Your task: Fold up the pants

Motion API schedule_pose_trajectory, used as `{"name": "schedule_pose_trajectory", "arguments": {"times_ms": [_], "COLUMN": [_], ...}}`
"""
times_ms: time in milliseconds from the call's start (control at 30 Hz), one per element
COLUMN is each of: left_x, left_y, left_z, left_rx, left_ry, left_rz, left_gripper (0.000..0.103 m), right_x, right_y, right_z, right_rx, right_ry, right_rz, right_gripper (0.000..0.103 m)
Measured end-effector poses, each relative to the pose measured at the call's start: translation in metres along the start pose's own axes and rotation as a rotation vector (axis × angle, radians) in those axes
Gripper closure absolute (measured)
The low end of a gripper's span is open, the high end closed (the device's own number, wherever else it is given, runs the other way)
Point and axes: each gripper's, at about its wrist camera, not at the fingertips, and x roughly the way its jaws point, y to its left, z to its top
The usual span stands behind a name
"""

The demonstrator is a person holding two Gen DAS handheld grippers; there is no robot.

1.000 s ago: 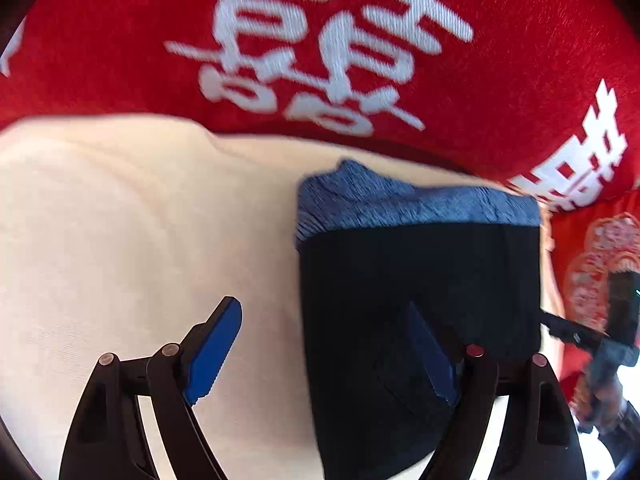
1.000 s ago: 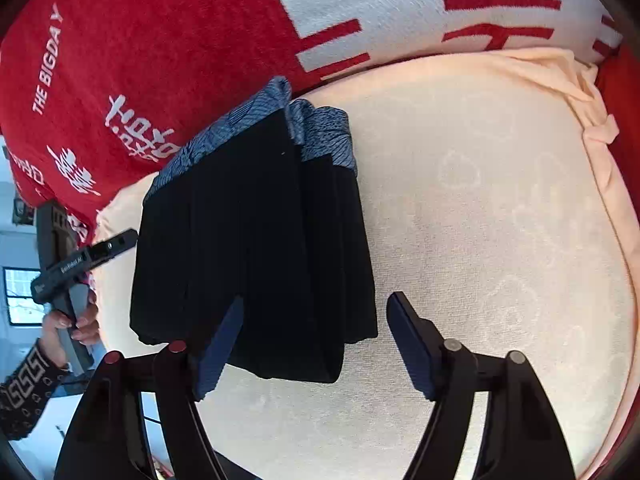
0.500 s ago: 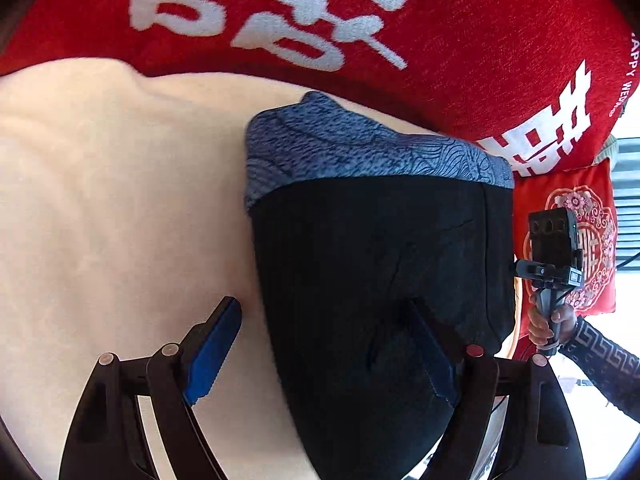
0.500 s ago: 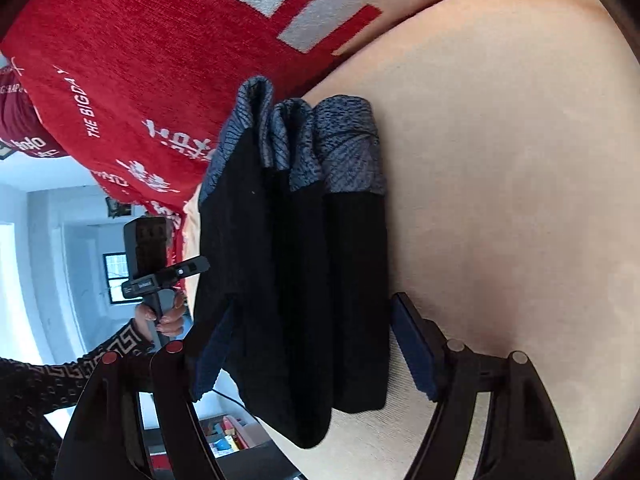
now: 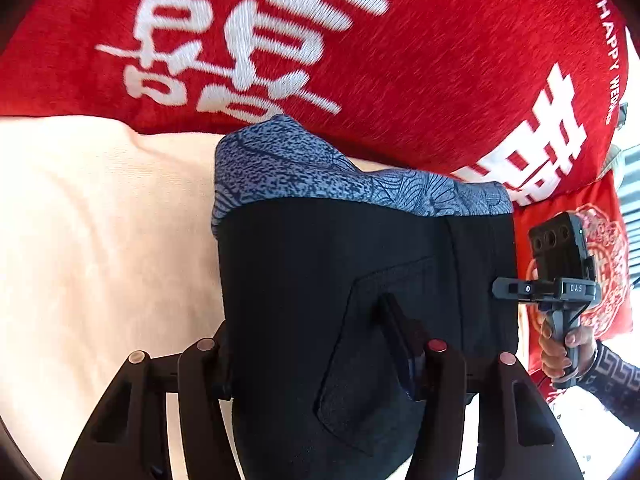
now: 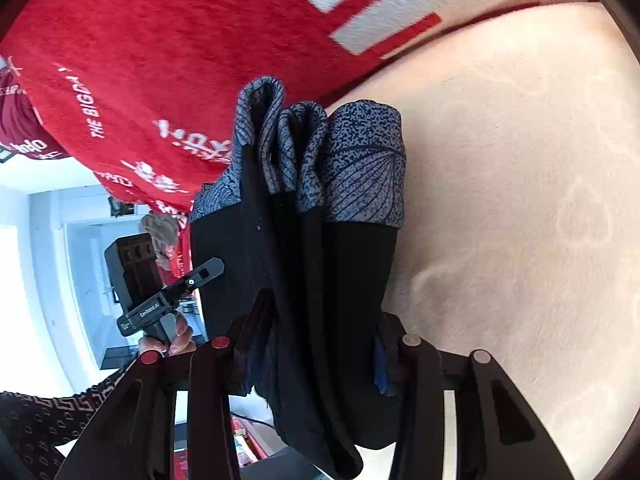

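Note:
The folded black pants (image 5: 320, 300) with a blue patterned waistband (image 5: 304, 172) lie on a cream cushion (image 5: 100, 240). My left gripper (image 5: 316, 344) is shut on the folded bundle, one finger under its left edge, the other on top by a back pocket. In the right wrist view the pants (image 6: 312, 280) show as several stacked layers seen edge-on. My right gripper (image 6: 320, 344) is shut on the stack, fingers on both sides. Each gripper shows in the other's view, the right (image 5: 560, 280) and the left (image 6: 160, 292).
A red blanket with white characters (image 5: 320, 40) rises behind the cushion. A red patterned pillow (image 5: 600, 264) sits at the right. In the right wrist view the cream cushion (image 6: 520, 200) stretches right, and a bright room lies past the sofa's edge at left.
Both grippers have moved in onto the folded pants and closed from open. The bundle now sits between the fingers of each.

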Motion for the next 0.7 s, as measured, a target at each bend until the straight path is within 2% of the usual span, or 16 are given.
{"name": "schedule_pose_trajectory", "arguments": {"times_ms": [200,300,433,533,567,600,667,700], "left_x": [-0.035,-0.05,-0.053,-0.041,-0.035,-0.034,-0.037,-0.04], "left_y": [-0.014,-0.009,0.009,0.032,0.035,0.04,0.039,0.035], "left_z": [-0.031,-0.054,-0.082,-0.102,-0.106,-0.11,-0.112,-0.112], "left_rx": [-0.007,-0.018,-0.017,-0.014,-0.015,-0.014,-0.01,0.001], "left_ry": [-0.02,-0.018,0.01,0.055,0.056,0.033,0.018,0.01], "left_rz": [0.03,0.038,0.045,0.091,0.12,0.14,0.139,0.164], "left_gripper": [0.044,0.044,0.044,0.041,0.031,0.027,0.027,0.027], "right_x": [-0.009,-0.002,0.013,0.04,0.049,0.055,0.058,0.057], "right_y": [0.022,0.035,0.042,0.035,0.032,0.03,0.029,0.029], "right_z": [-0.036,-0.063,-0.098,-0.114,-0.12,-0.124,-0.129,-0.13], "right_rx": [0.003,0.014,0.013,0.05,0.053,0.049,0.084,0.119], "right_ry": [0.013,-0.003,-0.012,0.005,0.011,-0.004,-0.043,-0.057], "right_rz": [0.056,0.079,0.055,0.013,-0.02,-0.082,-0.137,-0.172], "right_gripper": [0.058,0.058,0.058,0.057,0.054,0.049,0.04,0.033]}}
